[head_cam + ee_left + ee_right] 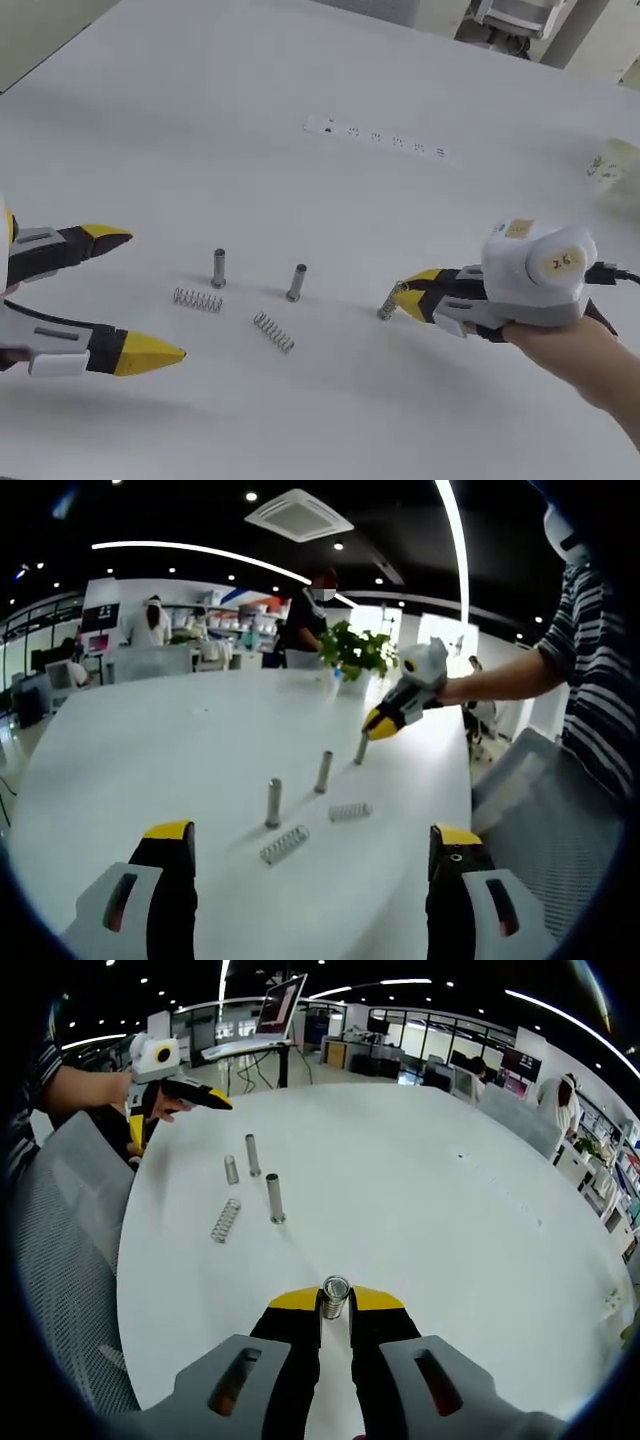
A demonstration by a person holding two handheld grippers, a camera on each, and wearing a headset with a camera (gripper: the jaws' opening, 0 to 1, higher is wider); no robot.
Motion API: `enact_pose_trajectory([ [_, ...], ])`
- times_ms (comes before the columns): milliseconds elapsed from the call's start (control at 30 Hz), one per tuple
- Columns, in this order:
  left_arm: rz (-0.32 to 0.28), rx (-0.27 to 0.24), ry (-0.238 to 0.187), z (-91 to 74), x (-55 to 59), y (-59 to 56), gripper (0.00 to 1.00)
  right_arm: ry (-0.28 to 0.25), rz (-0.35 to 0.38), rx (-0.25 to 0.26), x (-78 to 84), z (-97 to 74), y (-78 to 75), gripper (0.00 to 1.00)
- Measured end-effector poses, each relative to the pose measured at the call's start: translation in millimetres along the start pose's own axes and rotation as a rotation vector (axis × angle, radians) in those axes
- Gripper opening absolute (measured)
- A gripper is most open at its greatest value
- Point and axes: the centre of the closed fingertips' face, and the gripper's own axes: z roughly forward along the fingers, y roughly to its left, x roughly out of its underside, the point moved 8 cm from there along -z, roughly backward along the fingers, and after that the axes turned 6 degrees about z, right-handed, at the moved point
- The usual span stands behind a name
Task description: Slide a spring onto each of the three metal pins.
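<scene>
One spring (335,1292) sits at the lower centre of the right gripper view, pinched between the nearly closed jaws of the right hand-held gripper (335,1308). Two more springs (197,300) lie on the table (400,200) in the head view's lower middle, beside two upright pins (218,268). At lower left, the left hand-held gripper (152,295) gapes wide and empty.

White table (150,120) carries two upright pins (219,268), two loose springs (197,300) and a power strip (375,138).
</scene>
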Motion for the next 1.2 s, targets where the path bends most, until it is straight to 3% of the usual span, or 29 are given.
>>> enact_pose_trajectory([
  [833,0.003,0.007,-0.009,1.0,-1.9,0.1,0.94,-0.022,0.042,-0.001,1.0,-3.0,2.0,0.13],
  [1200,0.003,0.001,-0.013,-1.4,-3.6,1.5,0.94,-0.093,0.045,0.014,-14.3,-18.8,11.3,0.18],
])
